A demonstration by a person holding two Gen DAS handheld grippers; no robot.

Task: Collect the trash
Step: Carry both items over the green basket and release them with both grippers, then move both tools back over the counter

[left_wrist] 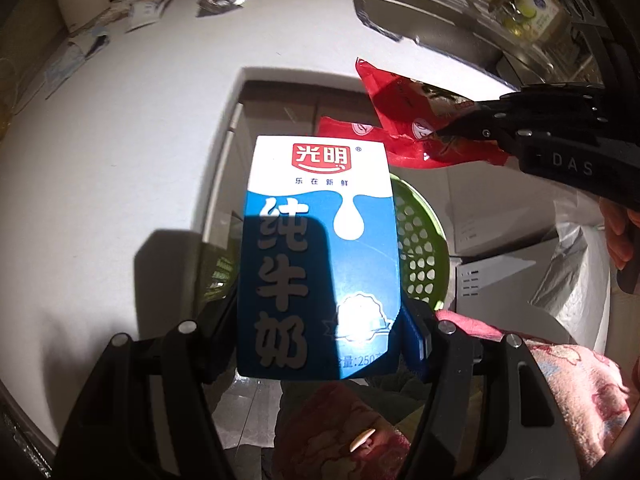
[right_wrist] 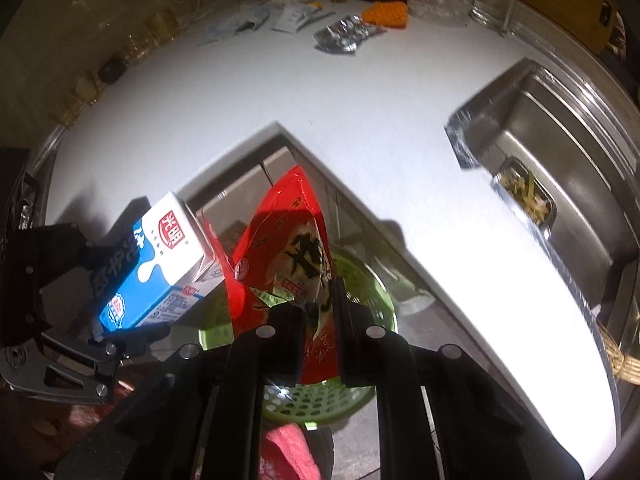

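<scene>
Left tool (left_wrist: 320,344) grips milk carton (left_wrist: 320,256), right tool (right_wrist: 318,320) pinches red snack wrapper (right_wrist: 288,240) above green basket (right_wrist: 360,280); light wrapper may drift outside rim on release

A blue-and-white milk carton (left_wrist: 316,256), rectangular with a red logo on its white top band, is clamped upright by its lower sides in the left tongs (left_wrist: 320,336). Just beside it, a crumpled red snack wrapper (right_wrist: 296,256) hangs pinched in the right tongs (right_wrist: 318,328). Both hang above a green perforated basket (right_wrist: 360,280).
</scene>
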